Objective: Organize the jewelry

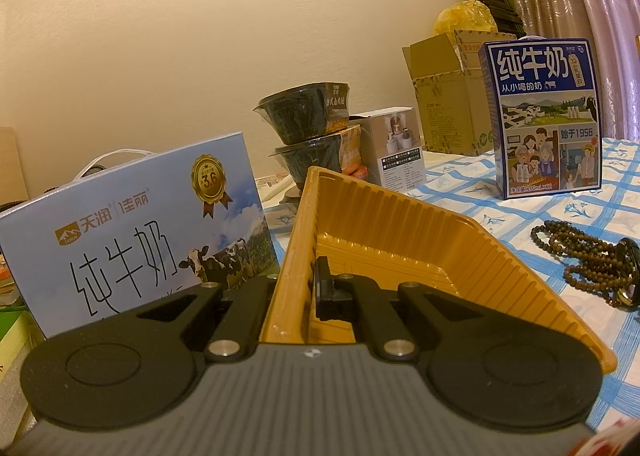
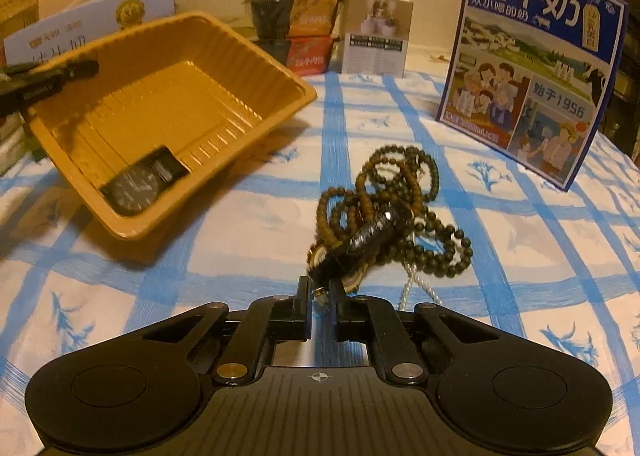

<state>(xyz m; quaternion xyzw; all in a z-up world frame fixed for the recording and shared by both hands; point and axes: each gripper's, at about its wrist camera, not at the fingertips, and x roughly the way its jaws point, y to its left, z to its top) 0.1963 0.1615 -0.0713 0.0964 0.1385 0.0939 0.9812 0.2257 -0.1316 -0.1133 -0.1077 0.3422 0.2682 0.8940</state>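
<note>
My left gripper [image 1: 294, 288] is shut on the near wall of an orange plastic tray [image 1: 400, 232] and tilts it up off the table; the left gripper also shows in the right wrist view [image 2: 60, 74] at the tray's far left rim. A black watch [image 2: 138, 184] lies in the low corner of the tray [image 2: 168, 96]. My right gripper [image 2: 320, 294] is shut on a small gold-and-black piece [image 2: 340, 256] at the near end of a tangle of dark bead necklaces [image 2: 392, 208]. The beads also show in the left wrist view [image 1: 588, 256]. A thin pearl strand [image 2: 412, 284] trails beside the gripper.
The table has a blue-and-white checked cloth [image 2: 520, 256]. A dark blue milk carton box [image 2: 532, 64] stands at the right. Stacked black bowls [image 2: 292, 4] and a small white box [image 2: 376, 36] stand at the back. A light blue milk box [image 1: 132, 232] stands left of the tray.
</note>
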